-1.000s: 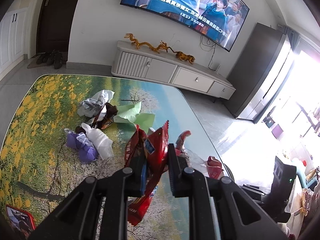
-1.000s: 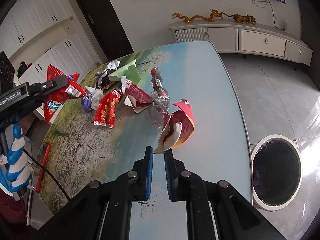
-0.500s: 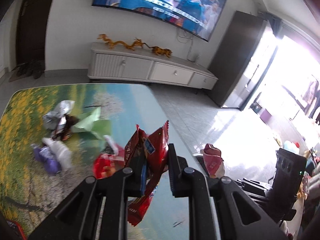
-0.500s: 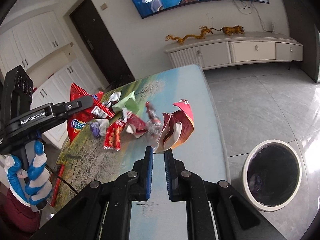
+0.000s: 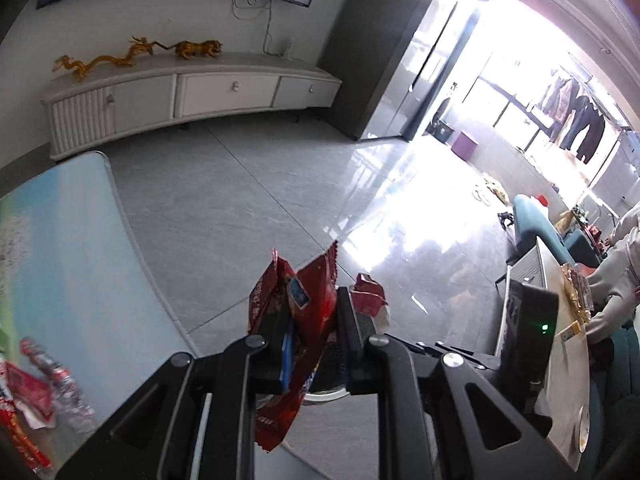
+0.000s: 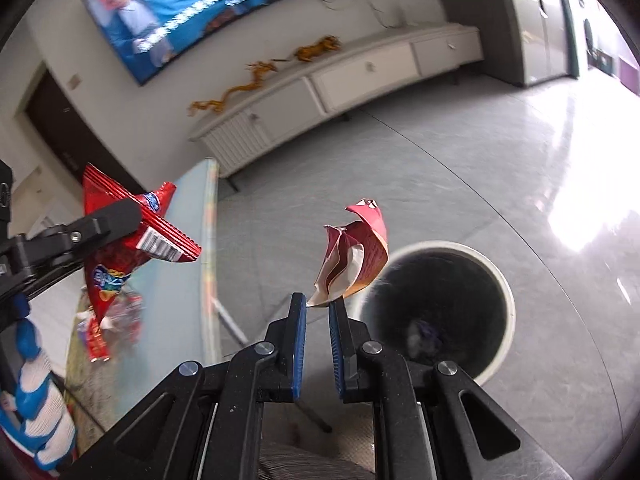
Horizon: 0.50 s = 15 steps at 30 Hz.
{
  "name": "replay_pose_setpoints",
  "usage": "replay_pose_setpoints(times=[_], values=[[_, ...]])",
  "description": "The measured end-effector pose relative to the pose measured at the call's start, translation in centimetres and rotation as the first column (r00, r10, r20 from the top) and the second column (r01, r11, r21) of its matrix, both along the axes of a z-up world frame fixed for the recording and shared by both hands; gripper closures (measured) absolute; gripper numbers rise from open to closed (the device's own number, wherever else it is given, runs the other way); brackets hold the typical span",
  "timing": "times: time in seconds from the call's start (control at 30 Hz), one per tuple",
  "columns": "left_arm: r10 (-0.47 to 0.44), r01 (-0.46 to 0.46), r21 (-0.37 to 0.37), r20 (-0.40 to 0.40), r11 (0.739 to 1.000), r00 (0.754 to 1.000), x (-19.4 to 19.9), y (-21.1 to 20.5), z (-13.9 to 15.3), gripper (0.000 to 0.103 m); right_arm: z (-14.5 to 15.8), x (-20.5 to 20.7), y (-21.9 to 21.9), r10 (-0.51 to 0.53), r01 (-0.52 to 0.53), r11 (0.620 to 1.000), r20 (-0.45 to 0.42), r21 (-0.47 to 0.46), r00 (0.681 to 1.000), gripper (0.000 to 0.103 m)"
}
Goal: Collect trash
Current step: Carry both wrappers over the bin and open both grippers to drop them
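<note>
Left tool (image 5: 312, 340) clamps red snack bag (image 5: 298, 320); right tool (image 6: 318, 312) pinches crumpled wrapper (image 6: 356, 256) beside bin (image 6: 496, 280). Centre each over the opening before release.

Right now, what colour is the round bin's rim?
White rim, black liner inside; right wrist view shows it best.

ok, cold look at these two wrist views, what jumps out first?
Two pieces of trash held up over the floor: the left tongs pinch a red snack bag, and the right tongs pinch a crumpled red-and-white wrapper by its corner, just short of the round white bin on the grey tiles. Behind, a big wall TV is on above a white cabinet, and more litter sits on the table at the left.
</note>
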<state>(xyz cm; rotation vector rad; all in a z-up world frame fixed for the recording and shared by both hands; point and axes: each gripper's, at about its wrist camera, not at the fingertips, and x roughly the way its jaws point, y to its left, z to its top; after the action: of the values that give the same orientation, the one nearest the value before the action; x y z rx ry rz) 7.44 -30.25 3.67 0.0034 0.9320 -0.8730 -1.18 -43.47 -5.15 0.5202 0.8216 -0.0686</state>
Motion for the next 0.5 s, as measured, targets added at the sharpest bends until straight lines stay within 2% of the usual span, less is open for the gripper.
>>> replay_pose_setpoints(times=[0.1,0.17,0.23,0.27,0.37,0.5], values=[[-0.020,0.022,0.021,-0.065,1.000,0.998,1.5,-3.9,-2.4,0.084,-2.4,1.2,-2.6,-0.064,0.064,0.998,-0.066,0.000,0.996,0.089],[-0.044,0.048,0.024,-0.123,0.999,0.991,2.3,-6.3,-4.3,0.080,-3.9,2.0,-4.3,-0.120,0.119,0.993,-0.116,-0.013,0.986,0.085],[-0.057,0.063,0.037,-0.163,0.997,0.985,3.1,-8.4,-6.0,0.069,-4.7,2.3,-5.4,-0.161,0.159,0.987,-0.146,-0.025,0.976,0.066],[-0.061,0.069,0.037,-0.185,0.997,0.981,3.5,-9.0,-6.7,0.065,-5.0,2.3,-5.9,-0.186,0.183,0.983,-0.161,-0.034,0.969,0.063],[-0.065,0.074,0.029,-0.254,0.997,0.965,4.6,-9.8,-8.4,0.063,-5.1,1.7,-6.5,-0.226,0.219,0.974,-0.178,-0.061,0.958,0.061],[-0.047,0.054,0.023,-0.253,0.998,0.966,5.0,-8.3,-7.9,0.062,-3.7,1.1,-6.1,-0.235,0.222,0.971,-0.162,-0.090,0.958,0.061]])
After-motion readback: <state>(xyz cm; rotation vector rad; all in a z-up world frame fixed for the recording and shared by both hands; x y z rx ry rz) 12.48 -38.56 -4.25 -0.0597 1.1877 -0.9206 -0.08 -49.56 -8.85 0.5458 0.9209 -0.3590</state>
